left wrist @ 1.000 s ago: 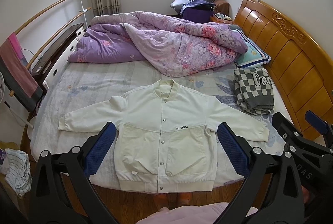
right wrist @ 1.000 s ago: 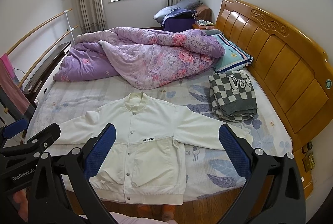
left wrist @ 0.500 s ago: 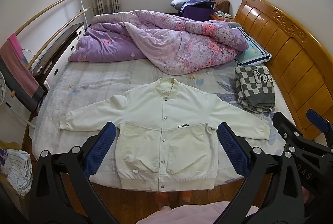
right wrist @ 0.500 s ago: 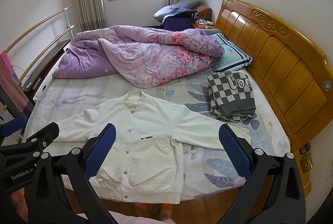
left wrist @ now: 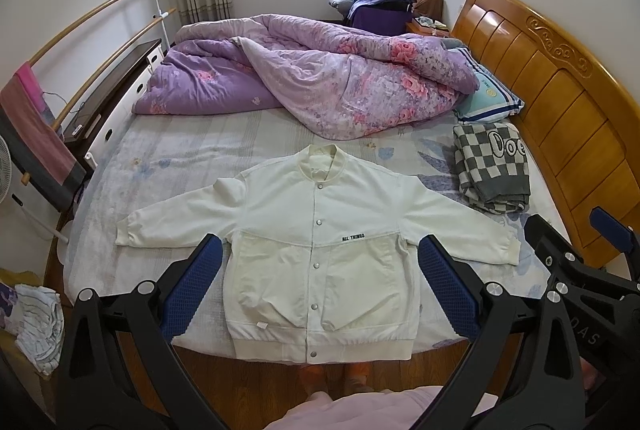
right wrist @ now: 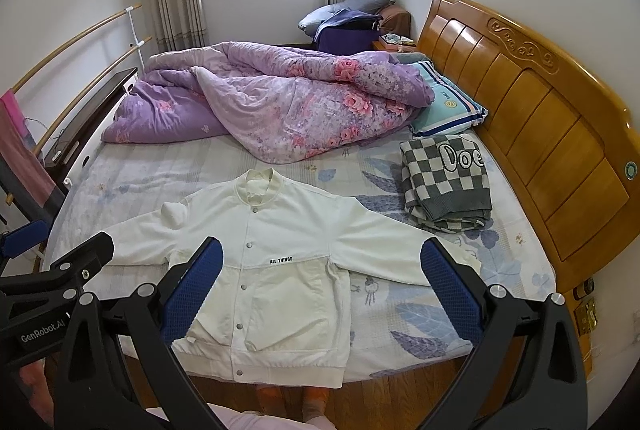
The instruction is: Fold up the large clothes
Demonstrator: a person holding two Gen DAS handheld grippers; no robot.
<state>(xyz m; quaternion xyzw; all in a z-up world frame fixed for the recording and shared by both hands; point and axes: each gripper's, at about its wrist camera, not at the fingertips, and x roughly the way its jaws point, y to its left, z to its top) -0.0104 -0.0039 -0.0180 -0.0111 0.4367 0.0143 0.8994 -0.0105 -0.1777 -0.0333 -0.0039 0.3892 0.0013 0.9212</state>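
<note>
A white snap-button jacket [left wrist: 320, 242] lies flat and face up on the bed, sleeves spread to both sides, hem at the bed's near edge. It also shows in the right wrist view [right wrist: 272, 258]. My left gripper [left wrist: 320, 286] is open and empty, held above the jacket's lower half. My right gripper [right wrist: 322, 290] is open and empty, held above the jacket's right side. The right gripper also shows at the right edge of the left wrist view [left wrist: 576, 254], and the left gripper at the left edge of the right wrist view [right wrist: 56, 270].
A folded grey-and-white checked garment [left wrist: 492, 166] lies on the bed to the right of the jacket. A crumpled purple floral quilt [left wrist: 312, 86] covers the far half. A wooden headboard [left wrist: 560, 102] runs along the right. A pillow [left wrist: 488, 98] lies by it. A rail [left wrist: 80, 42] stands on the left.
Both grippers have drawn back and risen slightly, so the jacket sits a little lower and farther in each view. The jacket has not moved.
</note>
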